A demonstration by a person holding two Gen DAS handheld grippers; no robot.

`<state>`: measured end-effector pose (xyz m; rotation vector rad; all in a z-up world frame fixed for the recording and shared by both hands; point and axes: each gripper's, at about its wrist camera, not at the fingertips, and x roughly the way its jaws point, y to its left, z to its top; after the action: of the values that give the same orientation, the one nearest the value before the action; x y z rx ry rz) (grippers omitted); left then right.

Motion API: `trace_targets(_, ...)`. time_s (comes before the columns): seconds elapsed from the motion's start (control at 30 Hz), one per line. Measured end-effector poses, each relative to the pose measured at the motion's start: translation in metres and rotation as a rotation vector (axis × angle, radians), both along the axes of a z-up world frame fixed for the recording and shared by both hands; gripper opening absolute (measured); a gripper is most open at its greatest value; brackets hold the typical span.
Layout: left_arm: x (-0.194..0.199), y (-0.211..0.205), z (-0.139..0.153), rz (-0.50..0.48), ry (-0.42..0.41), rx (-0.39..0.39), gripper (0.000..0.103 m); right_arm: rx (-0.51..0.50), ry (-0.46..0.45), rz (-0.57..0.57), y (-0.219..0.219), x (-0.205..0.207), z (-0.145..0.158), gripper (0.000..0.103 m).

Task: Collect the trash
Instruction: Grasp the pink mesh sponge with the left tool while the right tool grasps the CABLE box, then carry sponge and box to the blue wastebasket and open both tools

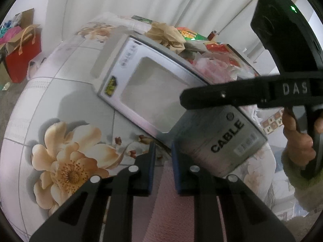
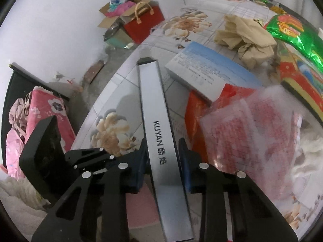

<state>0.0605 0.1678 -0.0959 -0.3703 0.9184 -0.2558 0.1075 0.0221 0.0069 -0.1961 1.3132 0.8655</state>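
A long grey box (image 1: 153, 92) with a clear window and "CABLE" on its end stands on edge on the floral table (image 1: 66, 104). In the right wrist view its narrow silver side (image 2: 153, 92) runs up between the blue pads of my right gripper (image 2: 163, 161), which is shut on it. One of that gripper's fingers (image 1: 222, 98) lies across the box's top edge. My left gripper (image 1: 163, 159) sits at the box's near lower corner, jaws a narrow gap apart with nothing pressed between them. It also shows in the right wrist view (image 2: 109, 158), just left of the right gripper.
More trash lies behind the box: crumpled brown paper (image 2: 244, 38), a blue-white carton (image 2: 208, 68), pink bubble wrap (image 2: 252, 125), a red packet (image 2: 193, 109) and a green foil wrapper (image 2: 292, 32). A red bag (image 2: 145, 24) and a cardboard box (image 2: 125, 6) stand on the floor. A hand (image 1: 298, 137) grips the right handle.
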Motion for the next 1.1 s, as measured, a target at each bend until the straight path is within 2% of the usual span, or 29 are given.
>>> trace_targets(0.07,-0.002,0.001,0.002,-0.006,-0.001,0.005,0.021,-0.002,-0.012,-0.011,-0.003,-0.002,0.000,0.025)
trace_targets(0.13,-0.007,0.003,0.008,-0.013,0.002,-0.002,0.042,-0.002,-0.021,-0.025,-0.006,-0.004,0.001,0.024)
trace_targets(0.17,-0.010,0.005,0.012,-0.016,-0.006,-0.017,0.061,-0.007,-0.032,-0.030,-0.007,-0.005,0.002,0.024)
trace_targets(0.2,-0.017,0.008,0.020,-0.033,-0.032,-0.040,0.074,-0.011,-0.040,-0.032,-0.006,-0.006,0.002,0.024)
trace_targets(0.23,-0.019,0.006,0.023,-0.050,-0.046,-0.046,0.078,-0.014,-0.049,-0.032,-0.005,-0.008,0.001,0.024)
trace_targets(0.3,-0.027,0.001,0.032,-0.110,-0.050,-0.046,0.094,-0.023,-0.062,-0.030,-0.005,-0.012,0.001,0.024)
trace_targets(0.43,-0.037,-0.020,0.033,-0.222,0.006,0.013,0.097,-0.056,-0.122,-0.017,-0.003,-0.021,0.005,0.023)
trace_targets(0.57,-0.047,-0.045,0.022,-0.286,0.048,0.156,0.098,-0.054,-0.133,-0.027,-0.005,-0.027,0.004,0.023)
trace_targets(0.83,-0.049,-0.063,0.003,-0.304,0.069,0.389,0.097,-0.018,-0.134,-0.065,-0.008,-0.028,0.000,0.023)
trace_targets(0.9,-0.051,-0.065,-0.001,-0.308,0.052,0.426,0.093,-0.006,-0.128,-0.071,-0.012,-0.028,0.001,0.023)
trace_targets(1.0,-0.054,-0.060,0.000,-0.291,0.036,0.426,0.081,0.019,-0.123,-0.075,-0.017,-0.028,0.004,0.023)
trace_targets(1.1,-0.046,-0.043,0.002,-0.244,0.056,0.365,0.081,0.055,-0.128,-0.077,-0.023,-0.030,0.010,0.023)
